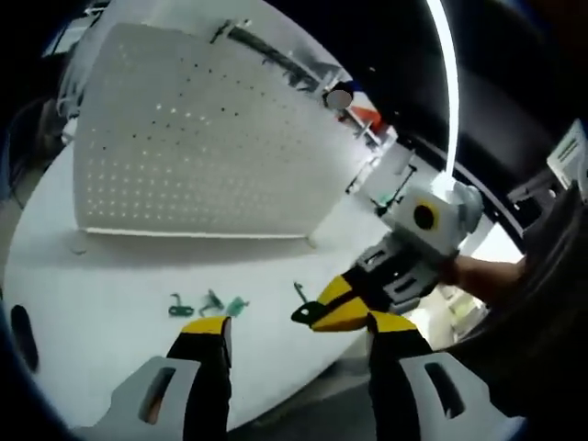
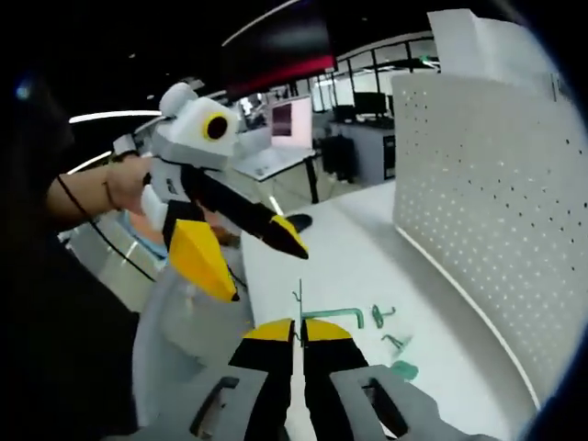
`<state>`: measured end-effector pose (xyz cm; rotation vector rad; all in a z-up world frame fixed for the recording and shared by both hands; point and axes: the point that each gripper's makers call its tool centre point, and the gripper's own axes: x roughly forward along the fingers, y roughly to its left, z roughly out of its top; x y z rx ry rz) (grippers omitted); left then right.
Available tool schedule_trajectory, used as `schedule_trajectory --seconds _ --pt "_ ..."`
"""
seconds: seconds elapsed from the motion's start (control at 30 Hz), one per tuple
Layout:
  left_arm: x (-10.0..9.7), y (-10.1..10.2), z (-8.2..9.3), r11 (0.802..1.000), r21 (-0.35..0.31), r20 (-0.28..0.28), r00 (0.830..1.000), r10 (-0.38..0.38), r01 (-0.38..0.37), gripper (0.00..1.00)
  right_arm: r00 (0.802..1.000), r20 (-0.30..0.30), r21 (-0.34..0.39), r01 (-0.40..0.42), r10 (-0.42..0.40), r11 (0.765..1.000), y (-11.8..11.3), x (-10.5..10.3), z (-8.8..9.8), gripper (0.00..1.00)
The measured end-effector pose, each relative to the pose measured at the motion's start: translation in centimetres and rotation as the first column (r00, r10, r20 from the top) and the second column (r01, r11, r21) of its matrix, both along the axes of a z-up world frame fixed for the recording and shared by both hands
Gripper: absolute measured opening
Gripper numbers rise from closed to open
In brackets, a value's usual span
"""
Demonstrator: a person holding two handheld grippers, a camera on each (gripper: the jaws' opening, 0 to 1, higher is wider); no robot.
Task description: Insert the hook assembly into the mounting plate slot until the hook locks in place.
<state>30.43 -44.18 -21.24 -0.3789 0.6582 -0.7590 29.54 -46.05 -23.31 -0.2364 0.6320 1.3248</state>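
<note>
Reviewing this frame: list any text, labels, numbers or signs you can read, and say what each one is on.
No text can be read in either view.
Pegboard: holes only, no print.
Label at the right edge of the left gripper view: marks too blurred to read.
Screen in the background: lit, content too small to read.
Green hooks on the table: no markings visible.

The pegboard (image 1: 202,138) is white with rows of little dots. The hooks (image 1: 207,304) are green. Both grippers (image 1: 299,344) have yellow and black jaws.
</note>
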Motion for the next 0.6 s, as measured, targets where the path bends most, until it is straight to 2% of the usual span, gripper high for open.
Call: schedule_trajectory --seconds 0.07,0.1,0.2,0.27,0.47,0.6 --pt "-0.1 -0.3 0.3 1.000 -0.014 0.016 1.000 -0.012 0.013 0.55 1.000 -0.017 0.026 -0.015 0.015 1.000 0.1 -0.4 0.3 0.01" --pt "-0.1 -0.5 0.4 0.999 -0.026 0.019 1.000 -0.021 0.021 0.52 0.998 -0.047 0.053 -0.032 0.034 0.998 0.2 -0.9 0.6 0.01" --pt "-0.6 -1.2 1.3 0.994 -0.097 0.017 0.998 -0.052 0.054 0.40 0.996 -0.087 0.089 -0.019 0.026 0.996 0.1 -1.0 1.1 0.01" --pt "-0.6 -1.3 1.5 0.992 -0.110 0.024 0.998 -0.055 0.058 0.35 0.994 -0.107 0.126 -0.012 0.026 0.992 0.1 -1.1 1.7 0.01" --pt "-0.9 -1.7 1.7 0.987 -0.139 0.026 0.997 -0.076 0.079 0.31 0.990 -0.117 0.177 -0.054 0.076 0.983 0.2 -2.3 2.7 0.01" --pt "-1.1 -2.1 2.7 0.967 -0.243 0.011 0.997 -0.074 0.074 0.30 0.989 -0.122 0.218 -0.057 0.085 0.974 0.3 -2.6 3.0 0.01"
